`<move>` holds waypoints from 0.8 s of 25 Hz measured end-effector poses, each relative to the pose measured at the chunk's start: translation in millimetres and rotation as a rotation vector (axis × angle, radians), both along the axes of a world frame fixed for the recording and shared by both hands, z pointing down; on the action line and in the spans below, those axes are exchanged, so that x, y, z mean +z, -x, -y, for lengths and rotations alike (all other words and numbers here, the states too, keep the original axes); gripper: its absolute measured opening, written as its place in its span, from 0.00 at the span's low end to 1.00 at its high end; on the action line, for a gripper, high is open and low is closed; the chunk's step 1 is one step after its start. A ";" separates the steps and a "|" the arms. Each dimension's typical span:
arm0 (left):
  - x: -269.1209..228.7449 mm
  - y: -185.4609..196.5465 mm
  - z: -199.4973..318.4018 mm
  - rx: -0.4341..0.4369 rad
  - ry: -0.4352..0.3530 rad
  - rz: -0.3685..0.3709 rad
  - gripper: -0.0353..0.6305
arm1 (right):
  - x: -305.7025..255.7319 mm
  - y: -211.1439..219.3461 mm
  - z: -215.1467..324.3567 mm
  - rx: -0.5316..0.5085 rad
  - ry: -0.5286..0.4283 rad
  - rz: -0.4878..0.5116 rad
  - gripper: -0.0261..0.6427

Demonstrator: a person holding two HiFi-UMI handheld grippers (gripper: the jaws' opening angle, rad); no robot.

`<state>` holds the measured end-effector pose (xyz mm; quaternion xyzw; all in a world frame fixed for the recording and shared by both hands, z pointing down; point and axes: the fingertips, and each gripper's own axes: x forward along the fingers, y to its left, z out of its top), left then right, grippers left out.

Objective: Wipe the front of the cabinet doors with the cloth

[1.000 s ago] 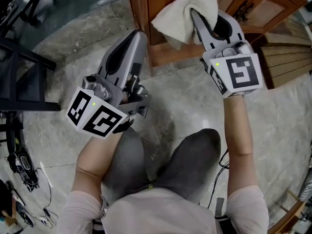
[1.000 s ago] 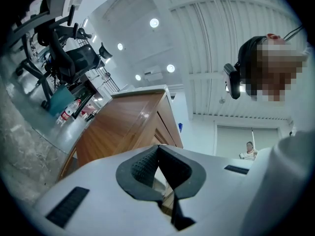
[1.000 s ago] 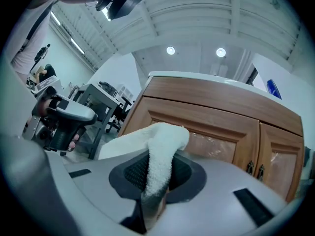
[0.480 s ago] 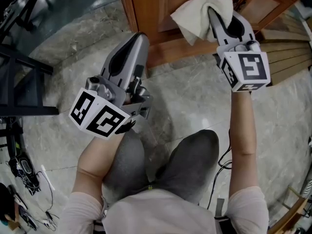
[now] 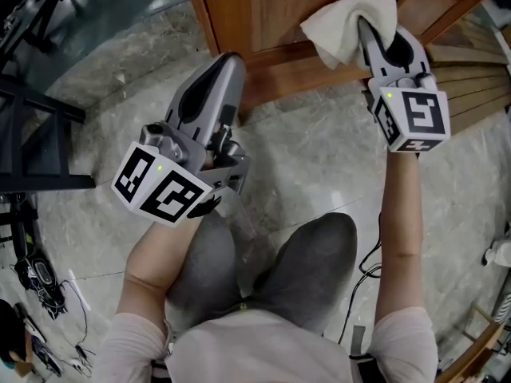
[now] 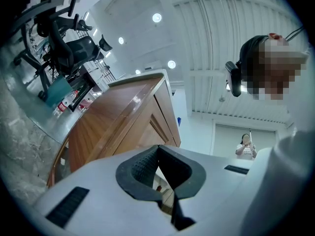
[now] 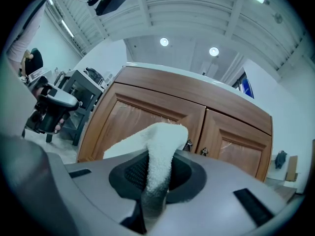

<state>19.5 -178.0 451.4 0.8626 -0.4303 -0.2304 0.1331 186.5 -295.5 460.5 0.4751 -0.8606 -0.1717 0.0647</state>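
A wooden cabinet (image 5: 263, 14) with two panelled doors (image 7: 147, 117) stands in front of me, seen from above in the head view. My right gripper (image 5: 363, 24) is shut on a cream cloth (image 5: 345, 24), held up by the lower part of the cabinet front. In the right gripper view the cloth (image 7: 160, 151) sticks up between the jaws in front of the left door, near the two small door handles (image 7: 197, 149). My left gripper (image 5: 227, 62) is shut with nothing in it, pointing at the cabinet's left corner (image 6: 128, 117).
A grey marble floor (image 5: 311, 166) lies under me and my knees (image 5: 311, 254) are bent low. A black frame (image 5: 32, 134) stands at the left. Wooden slats (image 5: 471, 86) lie at the right. Cables (image 5: 40, 294) sit on the floor at lower left.
My right gripper with the cloth has moved to the right and a little up along the cabinet front. The left gripper has stayed in place.
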 end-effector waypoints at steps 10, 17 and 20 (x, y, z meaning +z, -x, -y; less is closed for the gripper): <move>-3.5 16.7 -5.8 -0.009 -0.005 -0.023 0.08 | -6.9 44.7 -49.0 -0.134 0.004 0.022 0.14; -7.0 38.8 -15.5 -0.036 -0.018 -0.023 0.08 | 19.8 106.0 -85.4 -0.276 0.043 -0.015 0.14; -8.1 46.8 -17.2 -0.044 -0.019 -0.018 0.08 | 37.4 128.4 -88.7 -0.302 0.068 -0.050 0.14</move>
